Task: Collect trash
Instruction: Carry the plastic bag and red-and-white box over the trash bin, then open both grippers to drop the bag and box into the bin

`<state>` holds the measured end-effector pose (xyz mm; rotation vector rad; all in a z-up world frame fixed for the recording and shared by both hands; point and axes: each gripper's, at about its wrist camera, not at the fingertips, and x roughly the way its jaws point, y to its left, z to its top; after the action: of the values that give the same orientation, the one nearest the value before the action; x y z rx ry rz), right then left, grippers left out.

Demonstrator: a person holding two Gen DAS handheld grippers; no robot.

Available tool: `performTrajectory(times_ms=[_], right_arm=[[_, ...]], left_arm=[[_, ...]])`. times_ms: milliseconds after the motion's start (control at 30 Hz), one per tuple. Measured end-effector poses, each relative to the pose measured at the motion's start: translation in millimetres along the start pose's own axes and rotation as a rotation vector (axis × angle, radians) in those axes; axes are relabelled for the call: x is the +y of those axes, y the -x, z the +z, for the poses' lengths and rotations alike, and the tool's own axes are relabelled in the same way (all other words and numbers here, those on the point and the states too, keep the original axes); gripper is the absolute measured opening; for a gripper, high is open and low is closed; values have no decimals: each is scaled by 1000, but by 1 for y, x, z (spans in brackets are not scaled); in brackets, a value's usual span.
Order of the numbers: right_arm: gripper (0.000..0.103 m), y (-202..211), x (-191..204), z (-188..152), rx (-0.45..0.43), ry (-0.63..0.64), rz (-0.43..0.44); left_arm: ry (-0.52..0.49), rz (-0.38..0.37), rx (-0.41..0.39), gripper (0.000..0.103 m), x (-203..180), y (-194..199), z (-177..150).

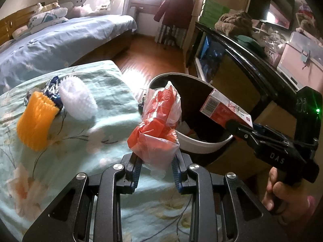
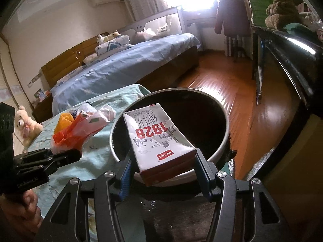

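My left gripper point(image 1: 155, 167) is shut on a crumpled red and clear plastic bag point(image 1: 159, 125), held just left of the white-rimmed trash bin point(image 1: 201, 147). My right gripper point(image 2: 161, 167) is shut on a white and red milk carton point(image 2: 159, 139), which hangs over the bin's dark opening point(image 2: 201, 111). The left wrist view shows that carton point(image 1: 224, 109) above the bin, with the right gripper point(image 1: 236, 126) clamped on its end. In the right wrist view the bag point(image 2: 70, 135) sits in the left gripper point(image 2: 77, 154) over the floral cloth.
An orange foam net point(image 1: 36, 123), a white foam net point(image 1: 77, 100) and a blue foil wrapper point(image 1: 52, 90) lie on the pale green floral cloth point(image 1: 80, 161). A black cabinet edge point(image 1: 252, 60) runs right of the bin. A blue bed point(image 2: 121, 70) lies behind.
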<state>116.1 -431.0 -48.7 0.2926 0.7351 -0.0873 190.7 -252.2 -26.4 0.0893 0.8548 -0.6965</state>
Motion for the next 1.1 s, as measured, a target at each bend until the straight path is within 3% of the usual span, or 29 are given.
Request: performTrajectory(times_ms=[1100], right_arm=[[56, -24, -24, 19, 25, 8, -77]], left_arm=[[-60, -11, 53, 27, -28, -47, 40]])
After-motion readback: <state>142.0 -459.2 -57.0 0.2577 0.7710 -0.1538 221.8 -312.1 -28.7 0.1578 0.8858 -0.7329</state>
